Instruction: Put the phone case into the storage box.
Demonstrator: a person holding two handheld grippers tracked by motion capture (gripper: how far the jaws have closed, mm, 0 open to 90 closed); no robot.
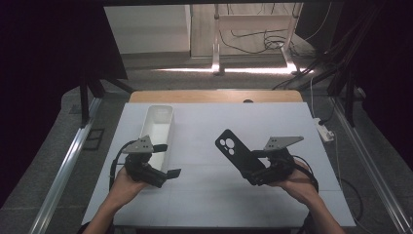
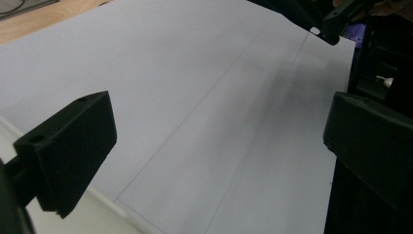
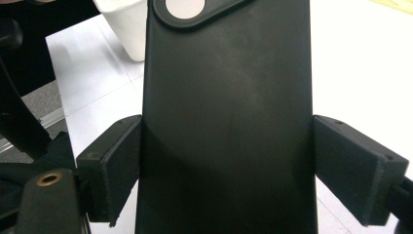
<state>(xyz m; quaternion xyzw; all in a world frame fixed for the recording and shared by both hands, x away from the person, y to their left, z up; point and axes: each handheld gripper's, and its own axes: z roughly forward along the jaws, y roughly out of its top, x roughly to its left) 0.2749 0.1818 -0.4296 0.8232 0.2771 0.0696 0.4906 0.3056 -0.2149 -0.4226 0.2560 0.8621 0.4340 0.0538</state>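
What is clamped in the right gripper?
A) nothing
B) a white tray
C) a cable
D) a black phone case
D: the right gripper has its jaws pressed on both long edges of the black phone case, camera cutout showing at its top.

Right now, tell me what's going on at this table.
A person works at a white table with a gripper in each hand. The right gripper is clamped on the lower end of a black phone case, held up off the table, its camera cut-out pointing away. The left gripper is open and holds nothing, beside a white bin on the left.
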